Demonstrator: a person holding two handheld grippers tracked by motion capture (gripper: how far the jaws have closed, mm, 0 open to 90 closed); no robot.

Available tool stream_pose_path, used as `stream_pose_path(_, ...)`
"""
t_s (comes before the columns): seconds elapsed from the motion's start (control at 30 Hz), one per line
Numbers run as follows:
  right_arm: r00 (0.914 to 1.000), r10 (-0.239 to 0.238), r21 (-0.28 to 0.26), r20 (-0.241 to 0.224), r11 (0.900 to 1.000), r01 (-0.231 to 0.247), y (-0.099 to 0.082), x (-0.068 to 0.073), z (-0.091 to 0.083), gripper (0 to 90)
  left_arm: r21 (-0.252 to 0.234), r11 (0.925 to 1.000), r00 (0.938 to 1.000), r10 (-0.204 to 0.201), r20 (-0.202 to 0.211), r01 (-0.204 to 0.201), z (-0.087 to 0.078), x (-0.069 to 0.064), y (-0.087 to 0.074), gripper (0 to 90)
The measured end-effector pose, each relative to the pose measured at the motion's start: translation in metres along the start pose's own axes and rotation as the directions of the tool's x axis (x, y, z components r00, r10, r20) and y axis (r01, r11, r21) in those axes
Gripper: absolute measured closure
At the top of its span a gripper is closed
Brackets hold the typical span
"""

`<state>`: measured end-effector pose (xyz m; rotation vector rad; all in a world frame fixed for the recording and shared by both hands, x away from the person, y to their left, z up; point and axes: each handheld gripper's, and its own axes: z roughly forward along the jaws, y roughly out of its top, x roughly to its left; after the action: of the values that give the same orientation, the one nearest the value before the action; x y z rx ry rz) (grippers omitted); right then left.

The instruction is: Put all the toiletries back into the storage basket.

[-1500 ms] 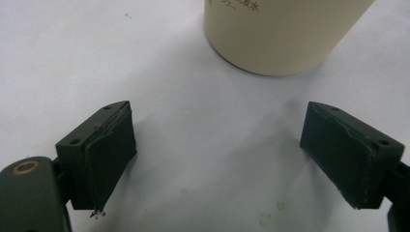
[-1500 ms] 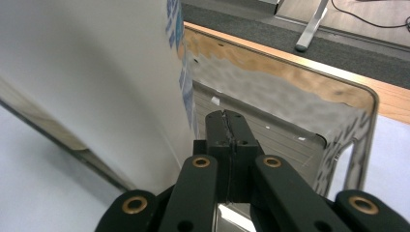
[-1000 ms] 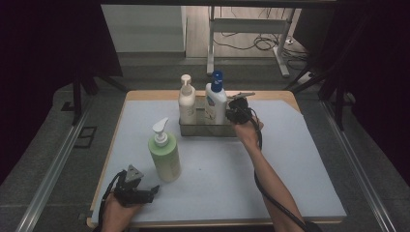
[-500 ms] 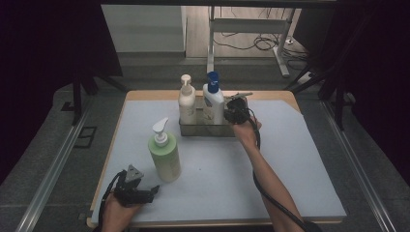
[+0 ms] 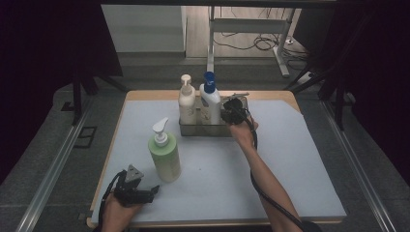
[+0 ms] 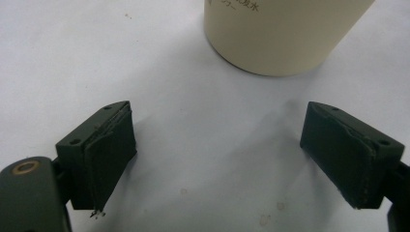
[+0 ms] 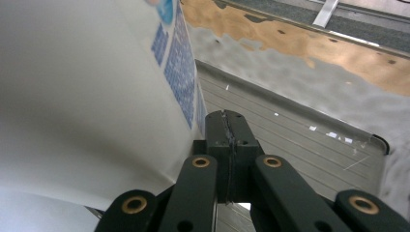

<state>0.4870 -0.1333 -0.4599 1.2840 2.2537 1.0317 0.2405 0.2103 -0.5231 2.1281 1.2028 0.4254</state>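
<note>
High view: we see two pump bottles (image 5: 200, 104) in the metal tray (image 5: 205, 129); the green pump bottle (image 5: 164, 153) waits lower left by our left gripper (image 5: 147, 193), its jaws apart; our right gripper (image 5: 232, 112) is pressed together, empty, beside the blue-capped one.

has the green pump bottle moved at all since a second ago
No. The green pump bottle stands at the same spot, near the table's left front, apart from the metal tray.

Tray (image 5: 241, 131) right half free; bottles crowd left

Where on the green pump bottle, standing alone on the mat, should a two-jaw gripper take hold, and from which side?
Grip the green pump bottle across its straight round body, probably low down, coming in level from the near side. It stands upright with bare mat around it; the pump head looks too small and uneven.
</note>
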Motion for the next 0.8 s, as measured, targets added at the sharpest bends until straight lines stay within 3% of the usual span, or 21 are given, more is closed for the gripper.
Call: stream_pose_path(0.8,0.9992,-0.011,0.009,-0.037,0.9999,0.012,0.001,0.015,0.007,89.1,0.000,1.0000,1.0000,0.000,0.001,0.000,0.000,0.000,0.000,12.0)
